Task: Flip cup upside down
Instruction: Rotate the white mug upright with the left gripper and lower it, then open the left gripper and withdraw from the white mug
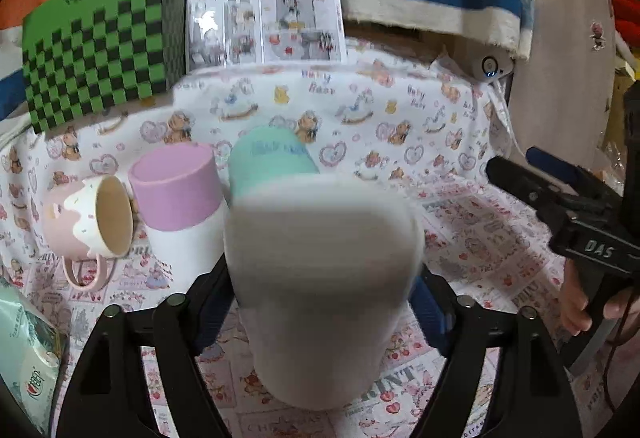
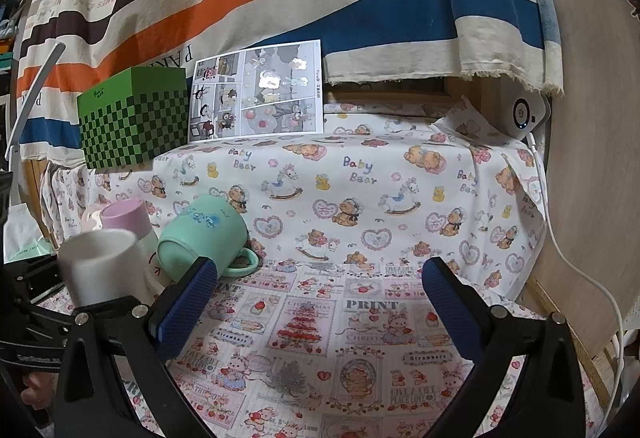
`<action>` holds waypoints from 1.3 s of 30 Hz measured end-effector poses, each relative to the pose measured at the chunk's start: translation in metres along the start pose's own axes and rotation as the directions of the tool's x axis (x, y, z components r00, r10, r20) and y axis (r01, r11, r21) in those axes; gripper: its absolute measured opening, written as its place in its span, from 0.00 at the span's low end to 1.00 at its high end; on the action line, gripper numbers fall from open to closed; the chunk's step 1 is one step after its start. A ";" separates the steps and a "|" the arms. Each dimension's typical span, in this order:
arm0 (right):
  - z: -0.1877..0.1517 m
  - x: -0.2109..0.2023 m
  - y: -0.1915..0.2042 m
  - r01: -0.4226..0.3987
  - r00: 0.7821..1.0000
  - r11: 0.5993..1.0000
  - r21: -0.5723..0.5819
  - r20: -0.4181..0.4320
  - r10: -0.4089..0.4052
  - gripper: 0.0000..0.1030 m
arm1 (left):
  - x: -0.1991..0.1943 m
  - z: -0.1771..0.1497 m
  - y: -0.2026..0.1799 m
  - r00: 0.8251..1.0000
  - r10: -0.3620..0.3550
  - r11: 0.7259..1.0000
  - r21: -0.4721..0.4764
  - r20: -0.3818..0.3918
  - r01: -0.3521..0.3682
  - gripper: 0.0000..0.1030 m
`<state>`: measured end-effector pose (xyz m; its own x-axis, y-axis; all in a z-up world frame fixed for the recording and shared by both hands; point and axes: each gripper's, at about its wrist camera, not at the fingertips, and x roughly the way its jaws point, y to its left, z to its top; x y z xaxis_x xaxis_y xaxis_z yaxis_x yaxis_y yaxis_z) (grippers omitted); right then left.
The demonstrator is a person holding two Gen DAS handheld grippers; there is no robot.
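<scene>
My left gripper (image 1: 320, 294) is shut on a white cup (image 1: 320, 278), which fills the middle of the left wrist view, blurred, bottom end toward the camera. The same white cup (image 2: 100, 266) shows at the left of the right wrist view, held above the cloth. Behind it a mint green mug (image 2: 202, 238) lies on its side, next to a pink-and-white tumbler (image 1: 176, 197) standing bottom up and a pink drip-pattern mug (image 1: 92, 217) on its side. My right gripper (image 2: 320, 302) is open and empty over the printed cloth; it also shows at the right of the left wrist view (image 1: 560, 189).
A green checkered box (image 2: 136, 117) and a comic card (image 2: 256, 89) stand at the back against a striped drape. A white device (image 2: 528, 113) with a cable sits back right. A tissue pack (image 1: 24, 350) lies at the left. The bear-print cloth (image 2: 360, 197) covers the table.
</scene>
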<state>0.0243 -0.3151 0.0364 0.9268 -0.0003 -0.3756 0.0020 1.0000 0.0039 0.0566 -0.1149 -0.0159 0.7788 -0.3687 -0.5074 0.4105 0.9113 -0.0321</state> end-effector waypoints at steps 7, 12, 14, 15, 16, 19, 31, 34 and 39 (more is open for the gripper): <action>0.000 -0.002 0.002 -0.004 1.000 1.000 -0.009 0.007 0.004 1.00 | -0.035 -0.004 0.002 0.994 0.062 0.996 0.065 0.095 -0.068 1.00; 0.000 -0.012 0.011 0.000 0.999 0.999 -0.047 0.048 0.002 1.00 | -0.064 -0.010 0.022 0.984 0.102 0.995 0.007 0.147 -0.104 1.00; -0.002 -0.018 0.017 -0.038 0.998 0.998 -0.050 0.049 0.040 1.00 | -0.075 -0.012 0.031 0.981 0.102 0.995 -0.030 0.165 -0.098 1.00; -0.002 -0.022 0.020 -0.058 0.997 0.997 -0.044 0.051 0.060 1.00 | -0.079 -0.013 0.035 0.982 0.092 0.995 -0.041 0.167 -0.087 1.00; -0.003 -0.025 0.023 -0.074 0.995 0.997 -0.037 0.059 0.076 1.00 | -0.083 -0.014 0.038 0.982 0.088 0.995 -0.055 0.168 -0.080 1.00; -0.003 -0.039 0.033 -0.113 0.990 0.993 -0.026 0.083 0.114 1.00 | -0.094 -0.017 0.051 0.979 0.089 0.991 -0.116 0.182 -0.069 1.00; -0.012 -0.061 0.062 -0.174 0.979 0.981 -0.088 0.096 0.182 1.00 | -0.113 -0.041 0.078 0.947 0.238 0.963 -0.180 0.216 -0.201 1.00; -0.012 -0.058 0.060 -0.174 0.980 0.982 -0.069 0.085 0.179 1.00 | -0.112 -0.045 0.074 0.936 0.273 0.956 -0.167 0.220 -0.240 1.00; -0.012 -0.043 0.056 -0.146 0.989 0.988 -0.053 0.023 0.147 1.00 | -0.109 -0.046 0.067 0.926 0.307 0.950 -0.131 0.219 -0.284 1.00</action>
<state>-0.0205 -0.2591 0.0415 0.9253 0.1466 -0.3497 -0.1530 0.9882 0.0093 -0.0229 -0.0049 -0.0024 0.9512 -0.1021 -0.2913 0.1069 0.9943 0.0004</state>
